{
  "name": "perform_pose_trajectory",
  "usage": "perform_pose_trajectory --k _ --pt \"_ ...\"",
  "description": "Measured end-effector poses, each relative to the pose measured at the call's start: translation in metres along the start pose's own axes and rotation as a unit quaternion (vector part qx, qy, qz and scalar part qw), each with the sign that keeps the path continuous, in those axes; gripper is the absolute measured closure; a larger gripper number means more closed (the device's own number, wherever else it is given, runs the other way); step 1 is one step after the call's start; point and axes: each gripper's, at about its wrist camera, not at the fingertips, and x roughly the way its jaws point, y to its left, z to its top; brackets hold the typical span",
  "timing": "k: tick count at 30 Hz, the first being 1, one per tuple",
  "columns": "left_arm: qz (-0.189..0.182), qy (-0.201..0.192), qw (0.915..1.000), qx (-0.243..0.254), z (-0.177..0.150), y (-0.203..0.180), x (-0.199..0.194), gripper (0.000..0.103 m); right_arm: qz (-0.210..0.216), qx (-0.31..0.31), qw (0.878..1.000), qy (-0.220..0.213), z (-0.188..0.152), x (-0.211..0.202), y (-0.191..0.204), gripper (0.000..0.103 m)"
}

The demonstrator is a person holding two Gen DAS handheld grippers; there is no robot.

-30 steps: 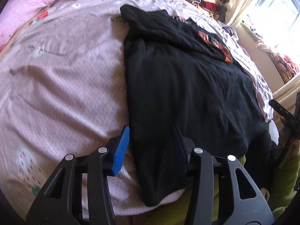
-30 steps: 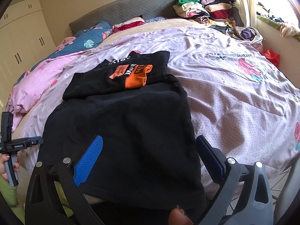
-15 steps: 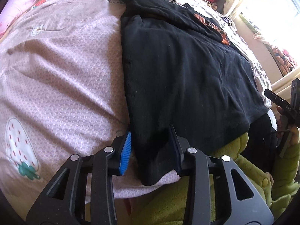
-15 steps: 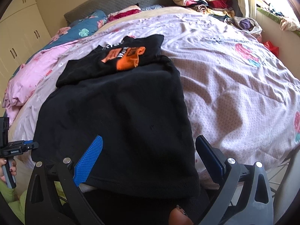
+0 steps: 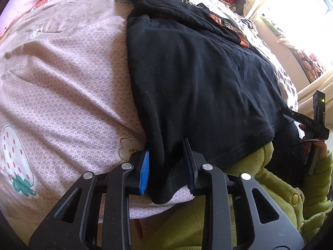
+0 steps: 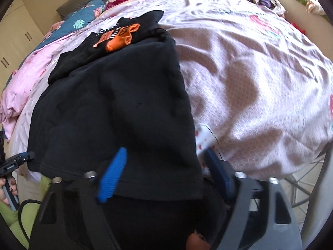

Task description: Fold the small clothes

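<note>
Folding hasn't really started here as far as I can tell. Black garment [image 5: 197, 79] is spread flat on the pink bedspread [image 5: 68, 83], with its hem hanging a bit over the near edge of the bed. A second black piece with orange print [image 6: 116, 39] lies at its far end, toward the headboard, partly overlapping it.

Left claw [image 5: 166, 169] is closing on the near left corner of the hem. Fabric sits between the blue pad and the black one, and both pads seem to be touching it already, so I'd call that a grip that's nearly set. Right claw [image 6: 164, 179] is also closing, straddling the near right corner, but its pads look apart from the cloth, so nothing's pinched there yet. That view is motion-blurred, so take it loosely.

So what's done: the garment is laid out and one corner is grabbed. What's left: the second corner, then my guess is lifting the hem toward the far end, plus whatever folds come after.

View differences: the left wrist cam shows the person's green fleece sleeve [image 5: 270, 187] and the window side. The right cam shows the wardrobe [image 6: 18, 39], pillows [image 6: 81, 20], the orange print properly, and the left claw off at the bed's near left corner.
</note>
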Motion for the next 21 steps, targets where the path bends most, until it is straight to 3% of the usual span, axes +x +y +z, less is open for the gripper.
perform_pose_trajectory --k 7,15,21 --pt "-0.002 -0.002 1.0 -0.005 0.0 0.001 -0.004 0.097 0.033 0.033 0.999 -0.023 -0.004 -0.016 -0.017 0.089" --pt "-0.029 -0.037 0.9989 0.0 0.014 -0.002 -0.032 0.099 0.079 0.001 0.99 -0.121 0.003 -0.053 0.0 0.094" --pt "-0.05 -0.077 0.9957 -0.012 0.03 -0.001 -0.056 0.101 0.07 -0.008 0.979 -0.19 0.009 -0.077 0.008 0.094"
